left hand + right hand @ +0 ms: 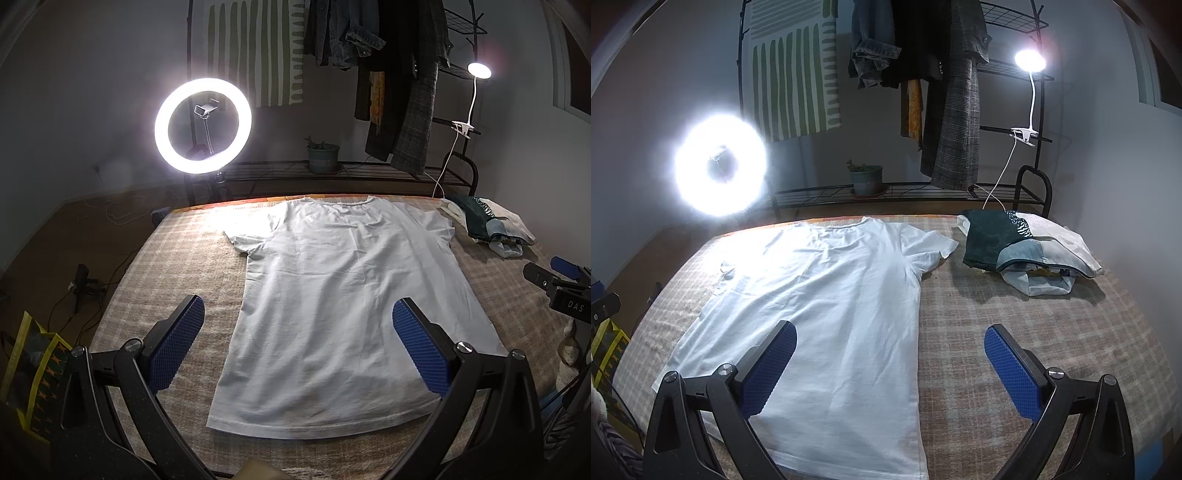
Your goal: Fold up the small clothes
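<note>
A white T-shirt [332, 295] lies spread flat on the checked table cover, collar at the far edge and hem near me; in the right wrist view the T-shirt [827, 314] fills the left half. My left gripper [297, 306] hovers open above the shirt's lower part, nothing between its blue pads. My right gripper [890, 330] is open too, above the shirt's right side edge, with one finger over the cloth and the other over the bare cover. The right gripper [557, 277] also shows at the right edge of the left wrist view.
A pile of folded clothes [1030, 251] sits at the far right of the table. Beyond the far edge stand a lit ring light [203, 125], a clip lamp [478, 70], a potted plant [323, 157] and a rack with hanging clothes [402, 81]. A yellow-edged bag [33, 373] stands at left.
</note>
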A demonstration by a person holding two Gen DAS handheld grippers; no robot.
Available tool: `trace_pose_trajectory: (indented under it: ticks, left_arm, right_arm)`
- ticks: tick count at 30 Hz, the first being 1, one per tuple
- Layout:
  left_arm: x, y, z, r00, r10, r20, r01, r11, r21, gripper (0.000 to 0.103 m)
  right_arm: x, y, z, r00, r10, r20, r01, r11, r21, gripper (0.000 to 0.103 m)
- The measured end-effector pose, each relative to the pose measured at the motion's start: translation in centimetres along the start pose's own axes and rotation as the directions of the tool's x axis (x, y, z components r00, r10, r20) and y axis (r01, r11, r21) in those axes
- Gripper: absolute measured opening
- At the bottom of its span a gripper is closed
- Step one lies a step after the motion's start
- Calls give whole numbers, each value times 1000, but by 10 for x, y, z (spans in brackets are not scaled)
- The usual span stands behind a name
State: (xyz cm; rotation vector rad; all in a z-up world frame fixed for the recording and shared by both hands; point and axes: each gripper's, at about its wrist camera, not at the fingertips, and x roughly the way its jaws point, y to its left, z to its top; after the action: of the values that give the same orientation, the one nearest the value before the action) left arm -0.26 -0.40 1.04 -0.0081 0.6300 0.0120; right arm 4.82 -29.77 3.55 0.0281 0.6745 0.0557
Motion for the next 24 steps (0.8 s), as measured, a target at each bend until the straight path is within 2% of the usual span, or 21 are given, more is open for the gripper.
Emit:
trace_pose_trajectory:
  ticks: [24]
  left_arm:
    - [-1,1,0,1000,0,2,0,1000,1,103]
  right_arm:
    - [1,4,-3,1000,7,-5,-7,1000,-8,103]
